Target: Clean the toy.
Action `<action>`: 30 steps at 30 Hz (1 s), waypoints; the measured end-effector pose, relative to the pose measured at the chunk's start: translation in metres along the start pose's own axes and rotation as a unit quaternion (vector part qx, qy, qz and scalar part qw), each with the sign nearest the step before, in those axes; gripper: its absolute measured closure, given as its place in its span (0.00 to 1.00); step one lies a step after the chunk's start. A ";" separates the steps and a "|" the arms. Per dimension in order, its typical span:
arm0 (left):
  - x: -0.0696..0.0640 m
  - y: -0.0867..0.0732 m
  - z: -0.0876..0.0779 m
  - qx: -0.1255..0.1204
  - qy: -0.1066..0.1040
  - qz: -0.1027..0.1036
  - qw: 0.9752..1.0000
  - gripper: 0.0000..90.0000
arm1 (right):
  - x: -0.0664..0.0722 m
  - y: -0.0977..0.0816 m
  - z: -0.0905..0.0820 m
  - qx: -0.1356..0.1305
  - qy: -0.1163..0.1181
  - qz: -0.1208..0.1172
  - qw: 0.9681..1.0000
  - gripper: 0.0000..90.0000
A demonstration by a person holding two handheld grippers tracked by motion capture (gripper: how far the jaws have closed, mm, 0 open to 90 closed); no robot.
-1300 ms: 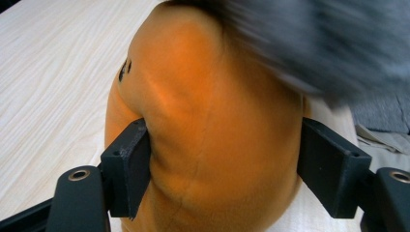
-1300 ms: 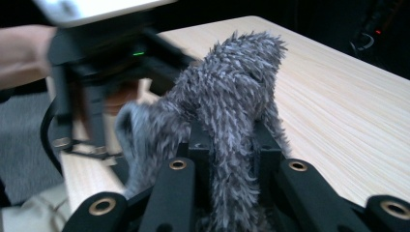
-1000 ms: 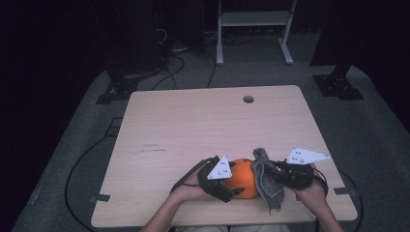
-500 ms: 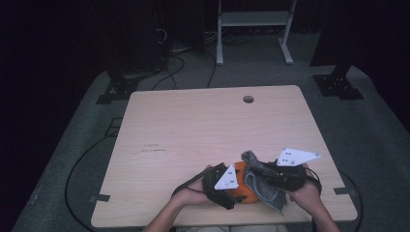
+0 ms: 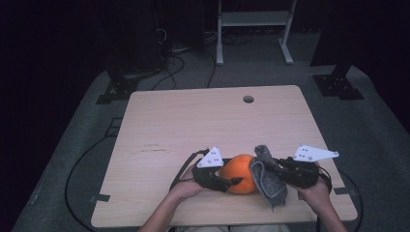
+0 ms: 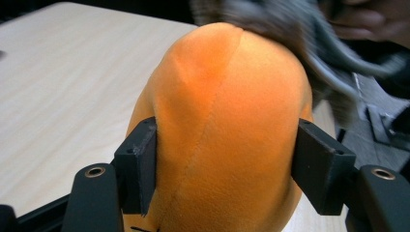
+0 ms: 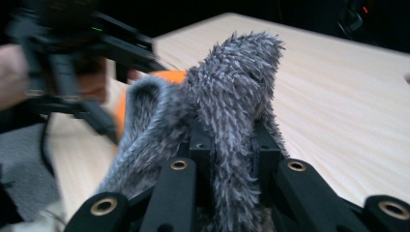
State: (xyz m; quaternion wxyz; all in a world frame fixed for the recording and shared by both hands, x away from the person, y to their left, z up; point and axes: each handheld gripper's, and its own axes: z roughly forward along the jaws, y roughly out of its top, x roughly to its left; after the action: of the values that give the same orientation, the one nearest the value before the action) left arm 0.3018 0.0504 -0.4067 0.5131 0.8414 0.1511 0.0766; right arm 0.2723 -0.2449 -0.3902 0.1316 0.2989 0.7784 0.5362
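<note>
An orange plush ball (image 5: pixel 239 173) sits near the table's front edge, between the two hands. My left gripper (image 5: pixel 231 181) reaches in from the left. Its jaws have just been closing, and in the left gripper view both pads (image 6: pixel 140 164) press into the sides of the ball (image 6: pixel 217 121). My right gripper (image 5: pixel 265 165) is shut on a grey fuzzy cloth (image 5: pixel 271 186), which hangs against the ball's right side. In the right gripper view the cloth (image 7: pixel 232 87) bunches up between the jaws, with the ball (image 7: pixel 169 76) just behind it.
The pale wooden table (image 5: pixel 193 121) has a cable hole (image 5: pixel 248 99) near its far edge. Black cables trail off the front left corner onto the grey floor. A white frame (image 5: pixel 251 29) and dark stands are behind the table.
The left gripper's jaws have closed onto the orange ball. Both hands, the ball and the cloth have shifted slightly away from the front edge since half a second ago.
</note>
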 end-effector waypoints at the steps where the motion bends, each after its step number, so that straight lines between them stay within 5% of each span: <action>1: 0.000 0.001 -0.002 0.000 0.004 -0.002 1.000 0.37 | 0.004 0.003 0.001 -0.003 0.004 -0.006 1.000 0.84; 6: -0.001 -0.004 0.001 0.024 0.002 0.013 1.000 0.31 | 0.007 -0.002 0.015 0.029 -0.009 -0.025 0.999 0.84; 7: -0.005 -0.010 0.006 0.037 -0.004 0.056 0.998 0.26 | 0.003 -0.008 0.019 0.045 -0.014 -0.021 0.999 0.83; 9: -0.005 -0.010 0.010 0.033 0.005 0.067 0.997 0.17 | -0.003 -0.015 0.022 0.046 -0.004 -0.003 0.999 0.83; 12: 0.000 -0.011 0.014 0.036 0.008 0.051 0.998 0.09 | -0.005 -0.014 0.020 0.042 -0.014 -0.002 0.999 0.82; 16: -0.002 -0.014 0.016 0.038 0.012 0.058 0.998 0.17 | 0.000 -0.010 0.018 0.047 -0.023 -0.005 0.999 0.83; 22: -0.021 -0.007 0.028 0.038 0.048 0.068 0.996 0.25 | 0.030 0.012 0.018 0.043 -0.018 -0.059 0.997 0.84; 26: -0.031 -0.007 0.035 0.046 0.042 0.098 0.993 0.22 | 0.042 0.018 0.025 0.047 -0.008 -0.061 0.997 0.84; 30: -0.020 -0.007 0.025 0.027 0.012 0.088 0.996 0.15 | 0.025 0.010 0.023 0.045 -0.003 -0.033 0.998 0.84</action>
State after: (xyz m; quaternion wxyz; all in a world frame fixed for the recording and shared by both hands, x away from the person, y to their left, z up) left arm 0.2886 0.0254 -0.4237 0.4798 0.8640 0.0844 0.1271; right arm 0.2682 -0.2098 -0.3870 0.1381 0.2805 0.8107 0.4949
